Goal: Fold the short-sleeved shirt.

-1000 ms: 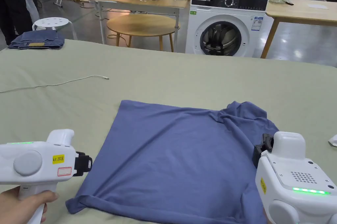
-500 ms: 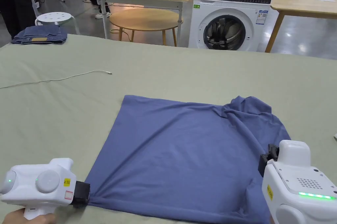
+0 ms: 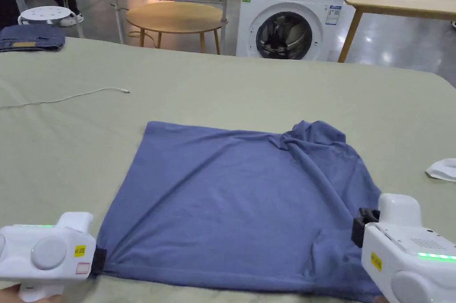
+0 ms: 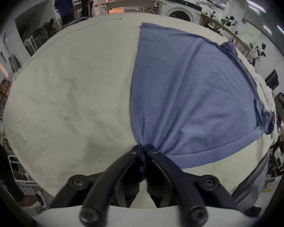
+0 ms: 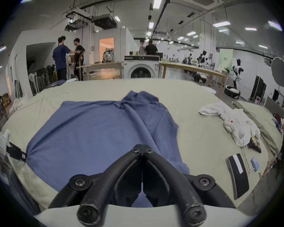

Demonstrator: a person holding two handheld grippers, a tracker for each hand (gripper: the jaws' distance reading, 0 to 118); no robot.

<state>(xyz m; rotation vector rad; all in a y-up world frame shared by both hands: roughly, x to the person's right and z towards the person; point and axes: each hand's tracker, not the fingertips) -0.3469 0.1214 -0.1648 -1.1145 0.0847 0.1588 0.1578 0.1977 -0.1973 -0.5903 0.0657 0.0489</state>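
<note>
A blue short-sleeved shirt (image 3: 240, 201) lies spread on the green-covered table (image 3: 222, 90), collar end bunched at the far right. My left gripper (image 3: 100, 260) is at the shirt's near left corner. In the left gripper view its jaws (image 4: 143, 147) are shut, with the hem corner of the shirt (image 4: 195, 91) gathered between them. My right gripper (image 3: 358, 230) sits over the shirt's right side. Its tips (image 5: 142, 147) are closed where a long ridge of the shirt (image 5: 92, 129) ends, so cloth looks pinched there.
A white cable (image 3: 67, 99) lies across the table's far left, near folded jeans (image 3: 29, 36). White cloth (image 5: 233, 120) is heaped on the right, with a black flat object (image 5: 238, 174) near the edge. A washing machine (image 3: 289, 10) and wooden tables stand beyond.
My left gripper came down from above the table to the shirt's near left corner and shut on it; that curled corner is now pulled out. The right gripper stayed on the shirt's right side.
</note>
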